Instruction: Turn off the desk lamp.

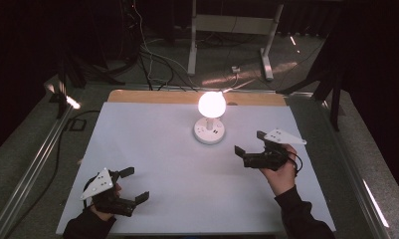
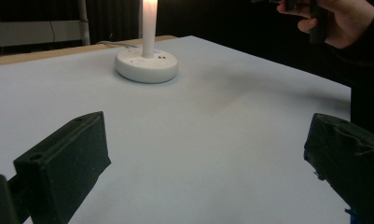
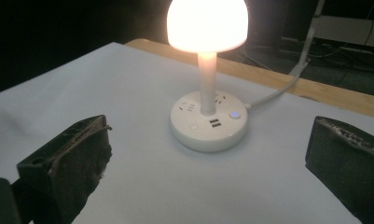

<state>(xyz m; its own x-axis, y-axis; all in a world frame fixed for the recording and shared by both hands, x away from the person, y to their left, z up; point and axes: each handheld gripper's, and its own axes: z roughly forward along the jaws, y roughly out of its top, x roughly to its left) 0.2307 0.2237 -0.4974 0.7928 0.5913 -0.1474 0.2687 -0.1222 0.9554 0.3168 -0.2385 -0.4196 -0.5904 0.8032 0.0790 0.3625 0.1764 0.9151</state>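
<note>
A white worktop (image 1: 187, 164) carries a lit lamp (image 1: 210, 119) near its far edge, its glowing shade on a thin stem above a round white base (image 3: 209, 122) with sockets and a small blue light. The right gripper (image 1: 250, 143) hovers near the lamp, jaws wide apart and empty. The left gripper (image 1: 134, 185) sits at the near left corner, jaws likewise apart.

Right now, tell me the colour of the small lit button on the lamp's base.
Blue. The button shows best in the right gripper view.
</note>
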